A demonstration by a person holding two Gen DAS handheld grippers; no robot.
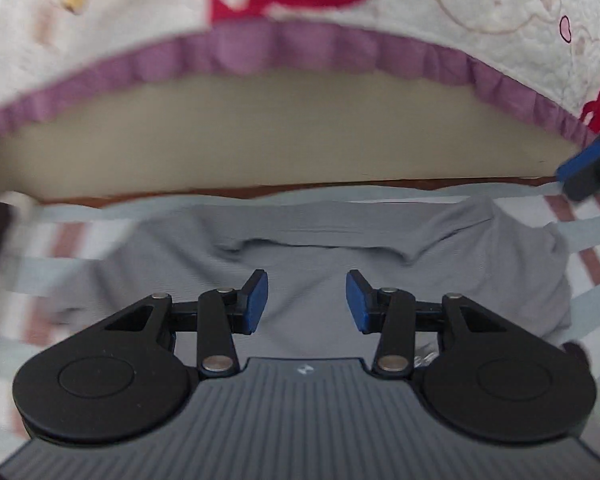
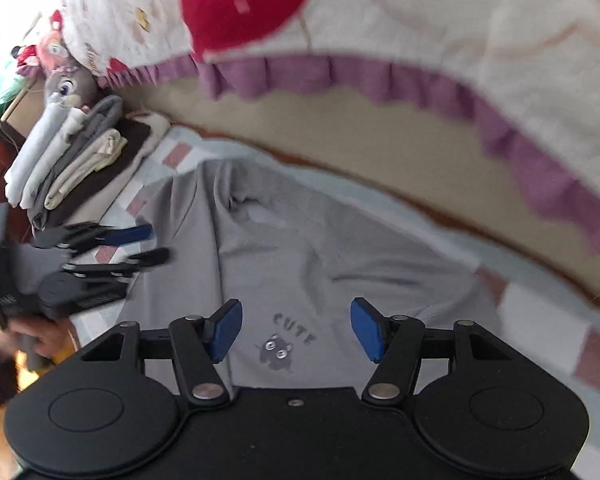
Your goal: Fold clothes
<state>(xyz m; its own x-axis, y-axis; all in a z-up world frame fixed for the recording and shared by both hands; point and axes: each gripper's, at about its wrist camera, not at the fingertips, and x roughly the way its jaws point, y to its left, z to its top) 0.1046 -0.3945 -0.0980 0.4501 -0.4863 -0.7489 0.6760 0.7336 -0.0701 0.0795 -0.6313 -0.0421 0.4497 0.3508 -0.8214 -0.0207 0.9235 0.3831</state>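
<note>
A grey T-shirt lies spread on a striped cloth; in the right wrist view the T-shirt shows a small "CUTE" cartoon print. My left gripper is open and empty, hovering just above the shirt's middle, below the neckline fold. It also shows in the right wrist view, at the shirt's left edge. My right gripper is open and empty above the print. Its blue fingertip shows at the right edge of the left wrist view.
A pile of folded clothes stands at the far left with a plush rabbit behind it. A white quilt with a purple frill hangs along the far side. The striped cloth covers the surface.
</note>
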